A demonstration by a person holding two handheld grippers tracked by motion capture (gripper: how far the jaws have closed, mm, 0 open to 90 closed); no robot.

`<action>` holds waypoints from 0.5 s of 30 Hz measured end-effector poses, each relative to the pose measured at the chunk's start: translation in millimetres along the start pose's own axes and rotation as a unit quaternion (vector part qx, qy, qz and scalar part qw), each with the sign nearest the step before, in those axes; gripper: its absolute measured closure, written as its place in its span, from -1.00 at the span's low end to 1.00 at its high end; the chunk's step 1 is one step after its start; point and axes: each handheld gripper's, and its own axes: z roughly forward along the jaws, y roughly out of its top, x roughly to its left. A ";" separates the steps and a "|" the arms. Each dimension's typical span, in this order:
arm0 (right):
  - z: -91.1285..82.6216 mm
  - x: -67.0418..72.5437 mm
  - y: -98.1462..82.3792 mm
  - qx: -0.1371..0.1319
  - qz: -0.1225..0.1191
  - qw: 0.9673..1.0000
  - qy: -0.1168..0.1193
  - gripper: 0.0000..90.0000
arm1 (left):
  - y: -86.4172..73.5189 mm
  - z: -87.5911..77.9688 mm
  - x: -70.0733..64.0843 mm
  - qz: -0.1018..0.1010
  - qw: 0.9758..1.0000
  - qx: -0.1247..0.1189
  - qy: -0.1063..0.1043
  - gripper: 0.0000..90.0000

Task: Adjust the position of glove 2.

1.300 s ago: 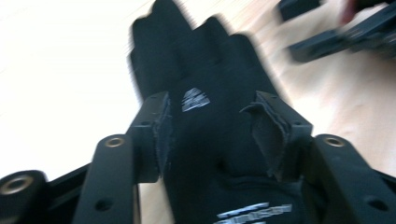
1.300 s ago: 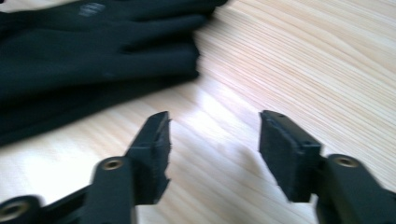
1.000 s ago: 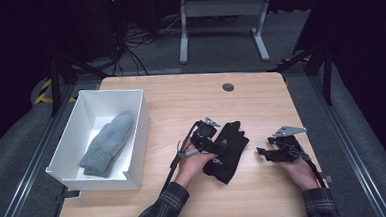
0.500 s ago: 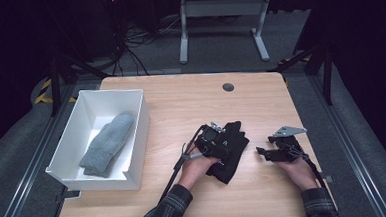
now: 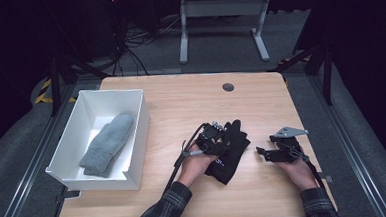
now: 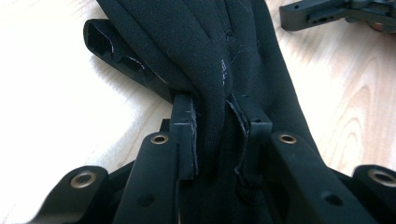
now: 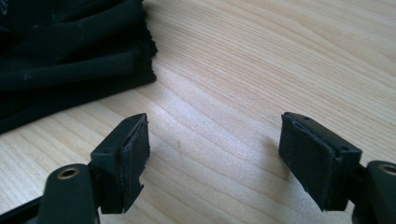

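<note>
Since the earlier frames, the left gripper (image 5: 226,138) has slid from the near side of the black glove (image 5: 232,156) onto its middle, and its jaws have just been closing; in the left gripper view they now pinch a raised fold of the glove's fabric between the pads (image 6: 187,135), so the cloth bunches upward into a ridge. Gripping a fold rather than a flat edge seems sensible, since the glove lies flat on the wooden table (image 5: 181,104) and offers little else to bite on.

The right gripper (image 5: 261,151) sits just beside the glove, on the person's right, resting low over the bare wood. Its jaws have just been opening wider and stand well apart with nothing between them; the right gripper view shows only table grain between the pads (image 7: 135,154), with the glove's fingertips off to one side. It appears to be waiting clear so as not to pin the fabric.

A grey mitten (image 5: 107,143) already lies in the white bin (image 5: 140,136) at the table's left, well apart from the glove. Judging by that, the glove is likely bound for the same bin, and the pinch is the step before lifting it across
</note>
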 end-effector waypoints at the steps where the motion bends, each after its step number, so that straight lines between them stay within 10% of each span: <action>1: 0.0 -0.1 0.0 0.000 0.000 1.000 0.000 -0.45 | -0.1 -3.5 0.1 0.001 1.000 -0.002 0.000 0.63; 15: 0.5 -0.4 0.3 0.002 0.001 1.000 -0.004 -0.49 | 10.3 -74.2 -5.2 0.014 0.999 -0.023 0.018 0.63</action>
